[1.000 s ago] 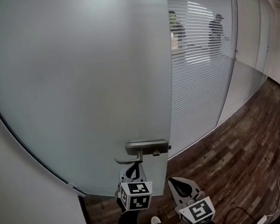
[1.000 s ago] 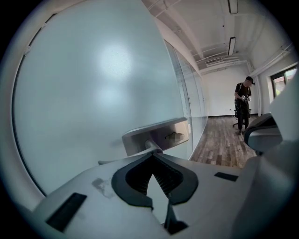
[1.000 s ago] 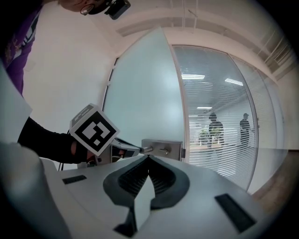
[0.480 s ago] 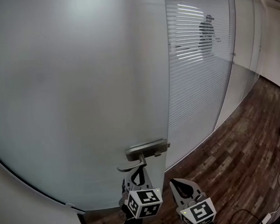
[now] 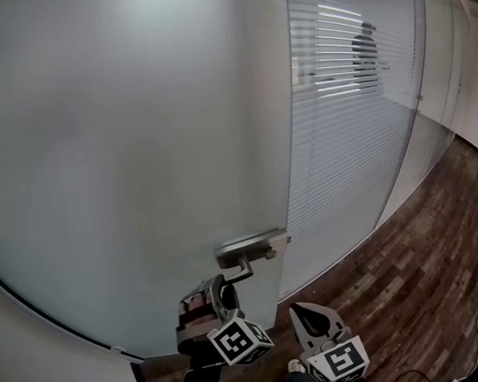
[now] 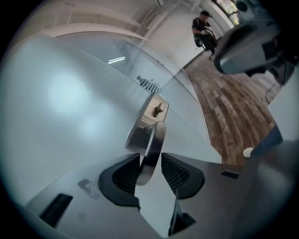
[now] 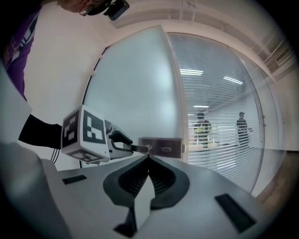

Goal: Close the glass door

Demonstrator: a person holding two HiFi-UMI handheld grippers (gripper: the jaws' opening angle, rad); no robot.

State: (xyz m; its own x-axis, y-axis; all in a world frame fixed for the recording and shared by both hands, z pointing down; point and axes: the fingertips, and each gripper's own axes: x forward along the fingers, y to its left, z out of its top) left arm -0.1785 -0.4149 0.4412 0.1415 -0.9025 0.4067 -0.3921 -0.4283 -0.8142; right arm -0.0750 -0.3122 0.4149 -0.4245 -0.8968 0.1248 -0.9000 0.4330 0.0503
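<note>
Left gripper [image 6: 150, 164] has its jaws opening around the brushed-metal lever handle [image 6: 153, 140] at the free edge of the tall frosted glass door [image 5: 136, 153], one side showing a gap, while the right gripper [image 7: 148, 158], jaws pressed together on nothing, hangs below and right of that handle

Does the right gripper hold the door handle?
No, the right gripper has its jaws shut on nothing, apart from the door handle.

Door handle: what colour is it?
Silver-grey metal; the door handle shows best in the left gripper view.
</note>
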